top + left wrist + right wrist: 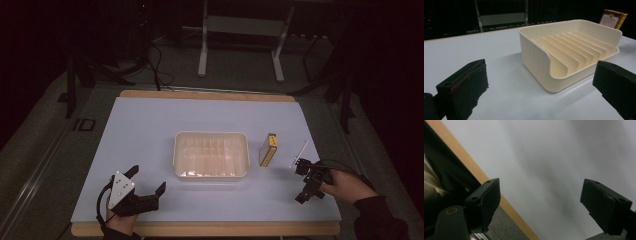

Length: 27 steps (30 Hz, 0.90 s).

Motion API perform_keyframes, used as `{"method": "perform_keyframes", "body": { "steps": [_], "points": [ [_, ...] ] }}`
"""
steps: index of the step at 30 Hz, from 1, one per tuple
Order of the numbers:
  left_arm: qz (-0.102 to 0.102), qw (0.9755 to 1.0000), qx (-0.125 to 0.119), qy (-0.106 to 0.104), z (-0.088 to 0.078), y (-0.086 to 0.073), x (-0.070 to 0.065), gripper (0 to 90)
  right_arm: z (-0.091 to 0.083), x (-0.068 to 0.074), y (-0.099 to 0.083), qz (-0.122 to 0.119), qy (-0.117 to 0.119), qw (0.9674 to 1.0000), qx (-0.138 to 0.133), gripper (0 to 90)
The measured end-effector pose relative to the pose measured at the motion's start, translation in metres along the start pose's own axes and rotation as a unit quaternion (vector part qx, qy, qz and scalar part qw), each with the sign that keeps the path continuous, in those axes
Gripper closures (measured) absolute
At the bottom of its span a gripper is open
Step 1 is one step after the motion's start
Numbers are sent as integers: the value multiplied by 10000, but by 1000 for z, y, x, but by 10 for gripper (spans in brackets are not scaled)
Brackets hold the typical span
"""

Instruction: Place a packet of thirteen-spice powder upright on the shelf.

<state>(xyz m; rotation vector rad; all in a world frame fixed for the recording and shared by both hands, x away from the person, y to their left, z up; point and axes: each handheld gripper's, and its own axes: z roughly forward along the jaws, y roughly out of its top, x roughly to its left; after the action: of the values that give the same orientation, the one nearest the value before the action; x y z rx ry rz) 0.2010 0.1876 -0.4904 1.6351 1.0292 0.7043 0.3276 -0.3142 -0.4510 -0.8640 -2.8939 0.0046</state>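
A cream plastic tray (211, 172) with ribbed dividers sits empty at the middle of the white sheet. In the left gripper view the tray (541, 60) lies just ahead and right of centre. A small yellow and dark red box (268, 149) lies right of the tray, and the box (612, 18) peeks over the tray's far wall. A thin white stick-like thing (301, 151) lies farther right. My left gripper (147, 179) rests open near the front left, nothing between its jaws (539, 82). My right gripper (300, 181) stands open at the front right, over bare sheet (545, 200).
The white sheet (150, 125) covers a wooden table whose edge (200, 229) shows at the front, and the edge (474, 167) also runs diagonally in the right gripper view. A metal stand (240, 35) and cables lie on the dark floor behind.
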Motion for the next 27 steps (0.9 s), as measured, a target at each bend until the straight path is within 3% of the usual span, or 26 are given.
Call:
{"method": "perform_keyframes", "body": {
  "steps": [3,5,7,8,12,21,25,27],
  "points": [
    [18,10000,28,4,0,0,0,0,1,5,1,-331,35,9994,138,166],
    [11,10000,24,3,0,0,0,0,1,6,1,-430,29,9989,175,166],
    [6,10000,28,4,0,0,0,0,1,9,2,-700,101,9974,150,174],
    [0,10000,25,2,0,0,0,0,1,9,2,-700,101,9974,150,174],
    [1,10000,27,1,0,0,0,0,0,14,5,-1098,114,9939,48,173],
    [7,10000,29,-8,1,0,0,0,0,21,13,-1462,192,9891,-17,173],
    [16,10000,22,-8,0,0,-1,0,-2,22,16,-1481,213,9887,-1,176],
    [15,10000,25,-6,0,0,-1,0,-4,27,20,-1663,240,9858,-88,174]
  ]
}}
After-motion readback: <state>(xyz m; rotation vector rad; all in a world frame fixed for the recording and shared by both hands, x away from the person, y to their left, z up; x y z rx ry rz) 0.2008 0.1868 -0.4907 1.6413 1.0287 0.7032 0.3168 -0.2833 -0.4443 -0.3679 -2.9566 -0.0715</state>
